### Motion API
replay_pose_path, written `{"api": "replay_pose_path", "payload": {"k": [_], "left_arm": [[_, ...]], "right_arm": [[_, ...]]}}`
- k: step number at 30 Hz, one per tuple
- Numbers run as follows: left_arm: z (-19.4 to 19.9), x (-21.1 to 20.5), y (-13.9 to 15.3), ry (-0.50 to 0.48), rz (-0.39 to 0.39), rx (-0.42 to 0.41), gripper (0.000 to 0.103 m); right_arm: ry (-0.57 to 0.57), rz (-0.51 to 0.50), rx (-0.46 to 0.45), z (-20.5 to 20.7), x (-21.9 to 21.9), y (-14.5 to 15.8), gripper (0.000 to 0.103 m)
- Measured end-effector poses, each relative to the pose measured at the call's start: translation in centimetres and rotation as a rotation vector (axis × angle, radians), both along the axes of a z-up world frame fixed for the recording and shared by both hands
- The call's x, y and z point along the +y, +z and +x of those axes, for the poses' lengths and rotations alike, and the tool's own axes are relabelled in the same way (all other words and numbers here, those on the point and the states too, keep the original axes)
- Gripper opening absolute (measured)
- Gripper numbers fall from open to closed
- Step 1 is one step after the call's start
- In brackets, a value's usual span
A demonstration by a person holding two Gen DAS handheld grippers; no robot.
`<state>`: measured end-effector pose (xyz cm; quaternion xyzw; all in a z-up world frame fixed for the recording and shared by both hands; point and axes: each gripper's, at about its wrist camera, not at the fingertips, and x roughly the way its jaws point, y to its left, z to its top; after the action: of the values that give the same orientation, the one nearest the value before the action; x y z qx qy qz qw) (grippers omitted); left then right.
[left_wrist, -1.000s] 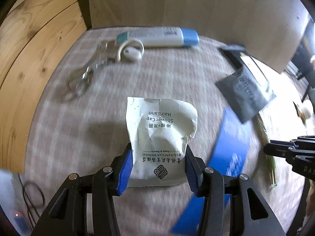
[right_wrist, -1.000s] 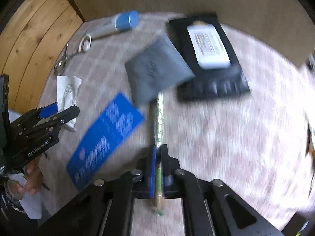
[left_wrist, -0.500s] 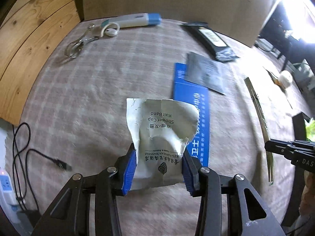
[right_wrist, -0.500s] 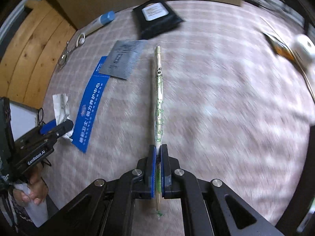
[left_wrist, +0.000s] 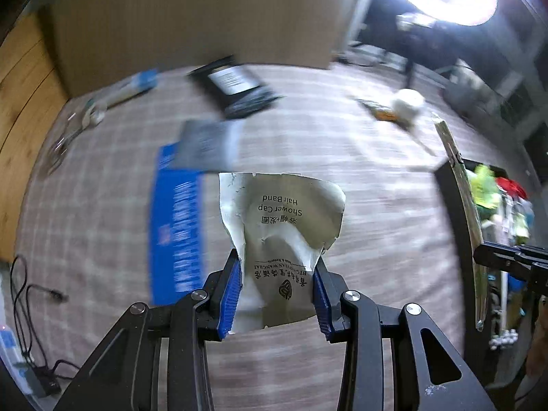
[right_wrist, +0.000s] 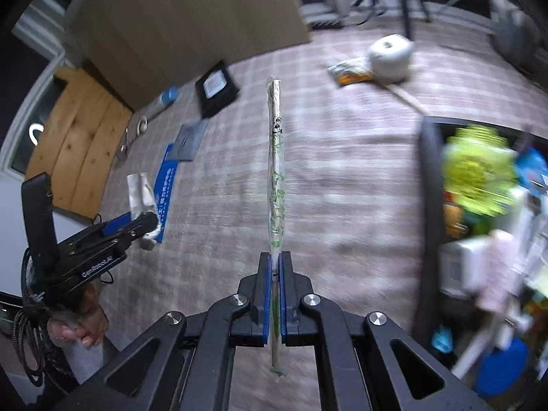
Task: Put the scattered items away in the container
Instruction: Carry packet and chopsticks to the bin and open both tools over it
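Observation:
My left gripper (left_wrist: 277, 267) holds a crumpled white shower cap packet (left_wrist: 284, 212) above the checked cloth; its blue pads press on the packet's lower sides and the jaws are still closing. My right gripper (right_wrist: 275, 263) is shut on a long thin stick in a green-printed clear wrapper (right_wrist: 275, 157), which points away from me. The black container (right_wrist: 428, 178), full of colourful items, lies to the right. In the right wrist view the left gripper (right_wrist: 150, 222) with the packet (right_wrist: 138, 191) is at far left. In the left wrist view the wrapped stick (left_wrist: 462, 198) crosses the container's edge (left_wrist: 455, 212).
On the cloth lie a blue leaflet (left_wrist: 174, 226), a grey sachet (left_wrist: 205, 144), a black packet with a white label (left_wrist: 236, 92), a white-and-blue tube (left_wrist: 133, 89), a metal ring set (left_wrist: 61, 144) and a white roll (right_wrist: 390, 54). A cardboard box (left_wrist: 191, 17) stands behind.
Both grippers have risen and swung to the right with their items. The container has come into view, and the left jaws have squeezed the packet narrower.

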<state>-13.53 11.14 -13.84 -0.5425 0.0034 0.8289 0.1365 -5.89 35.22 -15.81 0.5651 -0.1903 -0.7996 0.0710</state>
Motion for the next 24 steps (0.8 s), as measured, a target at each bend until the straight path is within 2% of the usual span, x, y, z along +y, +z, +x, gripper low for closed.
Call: {"api": "replay_pose_path", "payload": {"k": [7, 13, 20, 24], "left_arm": [[1.5, 9.8, 2.7, -0.177, 0.048, 0.028, 0.041], [2.7, 18.5, 4.5, -0.325, 0.074, 0.040, 0.041], [3.3, 26.8, 5.3, -0.447, 0.088, 0.035, 0.041], [2.9, 30.6, 5.6, -0.498, 0.075, 0.043, 0.041]], "right_arm": [[-0.125, 0.043, 0.030, 5.8, 7.4, 2.7, 0.004], [-0.257, 0.096, 0.016, 10.9, 14.3, 3.5, 0.004], [-0.356, 0.137, -0.015, 14.9, 20.2, 3.0, 0.004], [-0.378, 0.138, -0.029, 15.7, 22.3, 2.3, 0.004]]}}
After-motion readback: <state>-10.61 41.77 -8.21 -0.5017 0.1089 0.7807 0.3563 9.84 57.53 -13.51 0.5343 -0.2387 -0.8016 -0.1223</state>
